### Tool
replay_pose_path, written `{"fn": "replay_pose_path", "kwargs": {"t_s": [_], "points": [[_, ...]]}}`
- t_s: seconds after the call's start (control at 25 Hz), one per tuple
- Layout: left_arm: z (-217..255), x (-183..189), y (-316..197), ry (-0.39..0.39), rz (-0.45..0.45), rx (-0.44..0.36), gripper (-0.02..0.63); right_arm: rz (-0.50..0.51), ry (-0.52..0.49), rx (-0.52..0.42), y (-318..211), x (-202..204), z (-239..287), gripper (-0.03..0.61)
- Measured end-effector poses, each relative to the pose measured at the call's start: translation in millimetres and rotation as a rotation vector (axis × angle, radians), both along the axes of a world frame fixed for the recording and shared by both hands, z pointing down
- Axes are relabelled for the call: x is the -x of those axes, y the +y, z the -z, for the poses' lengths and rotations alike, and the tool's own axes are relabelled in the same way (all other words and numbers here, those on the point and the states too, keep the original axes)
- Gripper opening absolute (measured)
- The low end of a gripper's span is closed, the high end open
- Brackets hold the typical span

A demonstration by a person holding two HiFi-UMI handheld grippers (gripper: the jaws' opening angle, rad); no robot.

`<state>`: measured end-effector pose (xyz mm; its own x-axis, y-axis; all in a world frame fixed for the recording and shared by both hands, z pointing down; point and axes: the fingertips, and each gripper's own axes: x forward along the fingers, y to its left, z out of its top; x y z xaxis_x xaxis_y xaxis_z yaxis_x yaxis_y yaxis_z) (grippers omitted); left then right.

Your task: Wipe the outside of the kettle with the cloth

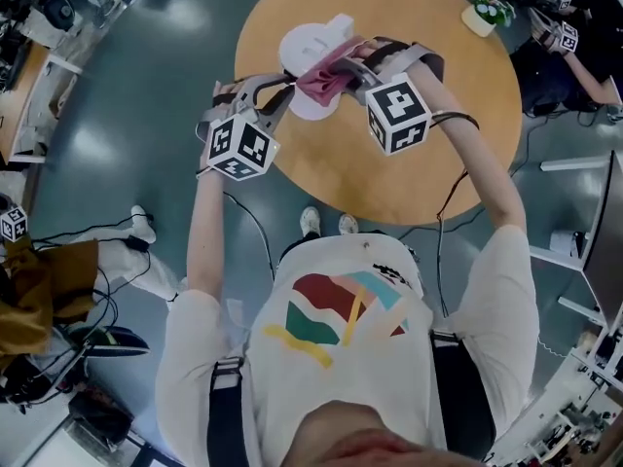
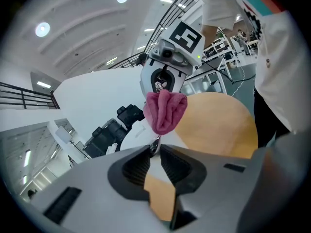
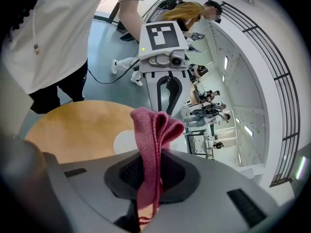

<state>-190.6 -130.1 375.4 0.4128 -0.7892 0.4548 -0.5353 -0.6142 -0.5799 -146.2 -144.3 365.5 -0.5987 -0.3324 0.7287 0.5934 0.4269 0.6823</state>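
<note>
My left gripper [image 2: 155, 149] has its jaws clamped on a thin edge of the white plastic kettle [image 1: 311, 45], which sits upper centre of the head view on the round wooden counter [image 1: 428, 27]. My right gripper [image 3: 150, 165] has its jaws shut on the folded pink knitted cloth [image 3: 154, 125], close against the kettle's side. I can't confirm contact. I'd press the fold flat on the shell and sweep in overlapping strokes, bracing with the left.

The kettle [image 1: 313, 47] is white, the cloth [image 1: 326, 78] dark pink (almost raspberry). The table [image 1: 331, 163] is light brown wood, the floor [image 1: 146, 86] grey-blue. The left gripper [image 1: 285, 93] and the right gripper [image 1: 352, 71] are grey, each with a cube of black-and-white squares. The shirt [image 1: 321, 270] is mostly white.
</note>
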Motion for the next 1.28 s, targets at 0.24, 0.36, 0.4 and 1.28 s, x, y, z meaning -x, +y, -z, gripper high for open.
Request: {"fn": "replay_pose_path", "kwargs": {"t_s": [0.24,0.36,0.4,1.28], "points": [[-2,6,0,0.007,-0.048,-0.006,0.107,-0.077,-0.121,0.044,-7,-9,13,0.044],[0,16,-1,-0.021,-0.085,-0.007,0.107,-0.174,-0.197,0.081,-21,-18,28,0.044],[1,21,-1,-0.035,-0.100,-0.008,0.107,-0.207,-0.214,0.093,-26,-22,32,0.044],[3,98,-68,-0.030,0.086,0.004,0.106,-0.421,-0.267,-0.005,-145,-8,21,0.044]]}}
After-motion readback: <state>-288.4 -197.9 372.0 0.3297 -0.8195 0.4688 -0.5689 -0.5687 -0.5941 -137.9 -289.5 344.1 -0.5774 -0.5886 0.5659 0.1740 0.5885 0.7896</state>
